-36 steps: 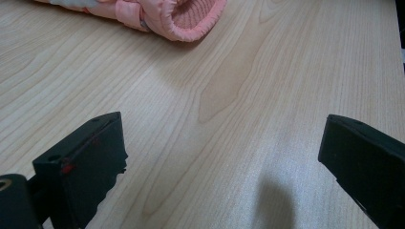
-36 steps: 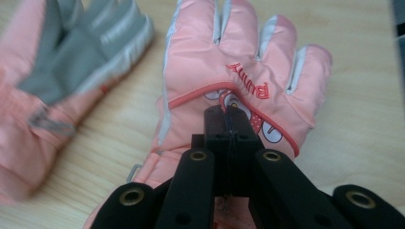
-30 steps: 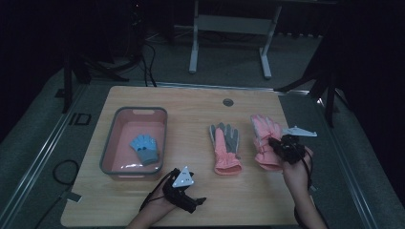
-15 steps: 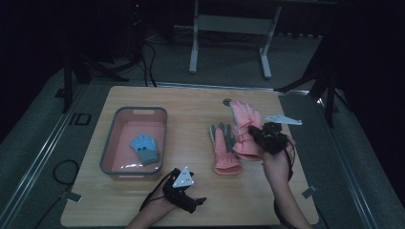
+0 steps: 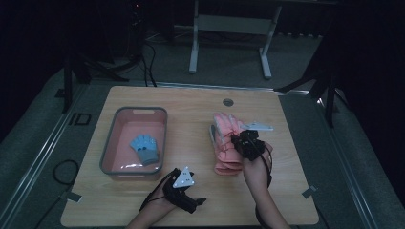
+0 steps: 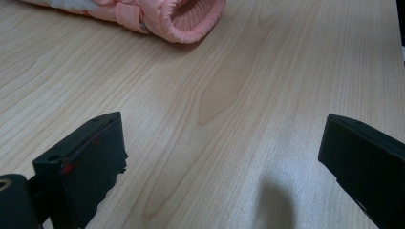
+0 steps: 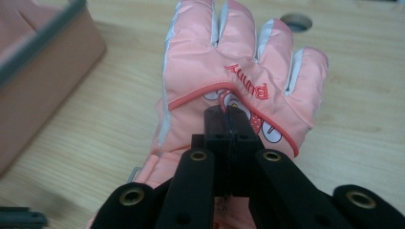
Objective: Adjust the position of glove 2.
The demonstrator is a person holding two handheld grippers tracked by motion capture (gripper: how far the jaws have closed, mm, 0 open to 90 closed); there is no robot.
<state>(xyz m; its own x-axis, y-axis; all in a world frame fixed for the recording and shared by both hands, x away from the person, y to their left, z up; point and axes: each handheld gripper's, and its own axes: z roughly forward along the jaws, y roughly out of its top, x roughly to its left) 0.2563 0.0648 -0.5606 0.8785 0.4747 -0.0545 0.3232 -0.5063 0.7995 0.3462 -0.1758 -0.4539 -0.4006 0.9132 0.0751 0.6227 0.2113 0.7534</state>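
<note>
High view, tabletop [image 5: 191, 102]: light wood, with a round hole near the far edge.
High view, bin [image 5: 109, 157]: pink with grey rim, toward the left edge; blue glove [image 5: 144, 148] lying inside.
High view, pink glove [image 5: 224, 129]: right of centre, lying over a second pink glove [image 5: 227, 164].
High view, right gripper [image 5: 244, 143]: over the glove pile.
High view, left gripper [image 5: 188, 200]: near the front edge.
Left gripper view: jaws spread wide, released, over bare wood; pink cuff [image 6: 191, 19] beyond.
Right gripper view: jaws clenched, pinching the glove's printed back; bin corner at left.
</note>
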